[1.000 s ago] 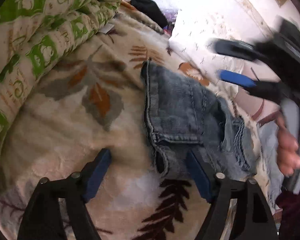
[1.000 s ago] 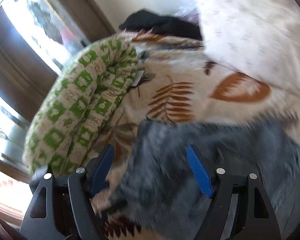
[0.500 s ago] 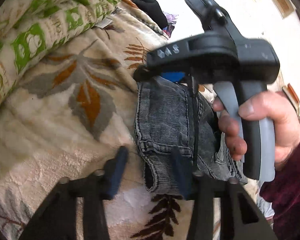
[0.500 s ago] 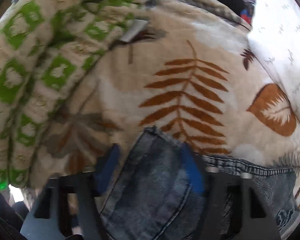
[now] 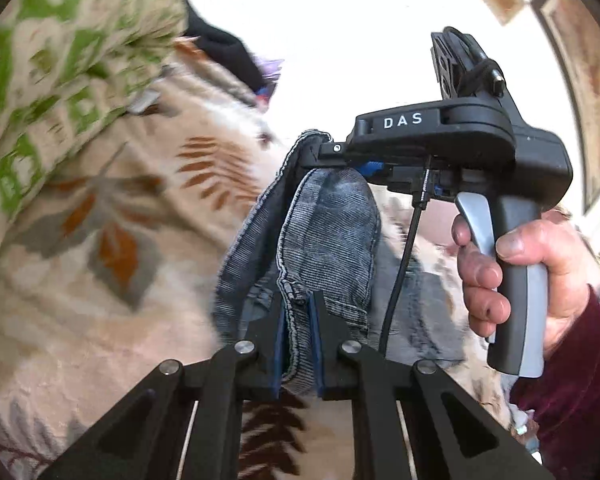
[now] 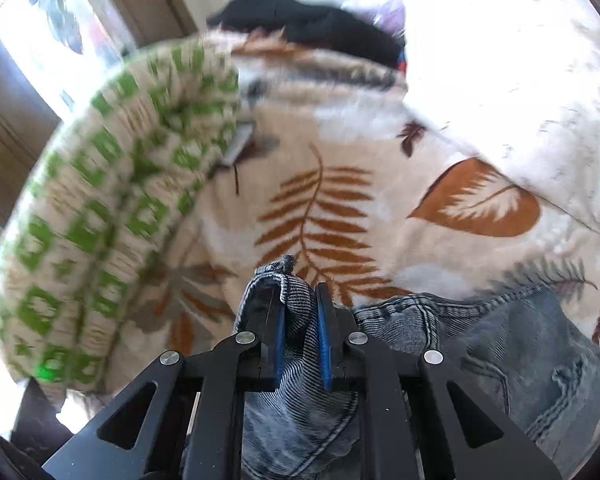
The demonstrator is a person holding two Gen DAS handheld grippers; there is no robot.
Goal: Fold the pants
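Observation:
Grey-blue denim pants [image 5: 332, 232] lie on a leaf-patterned blanket [image 5: 100, 240], with one end lifted off it. My left gripper [image 5: 298, 300] is closing its jaws, and the blue pads pinch the near hem corner. In the left wrist view my right gripper [image 5: 320, 152] comes in from the right, held by a hand [image 5: 500, 264], and grips the far corner of the same hem, which hangs between the two. In the right wrist view my right gripper [image 6: 300, 292] is shut on a bunched denim edge; the rest of the pants [image 6: 500, 332] trails to the right.
A rolled green-and-cream quilt [image 5: 60, 60] [image 6: 100, 220] lies along the left of the blanket [image 6: 320, 220]. A black garment [image 5: 220, 52] [image 6: 320, 28] sits at the far end. A white pillow [image 6: 520, 80] lies at the upper right. A dark red sleeve [image 5: 580, 380] is at the right.
Both grippers went from wide open to closed on the pants' hem. The right gripper swung in over the far corner. The hem has risen off the blanket.

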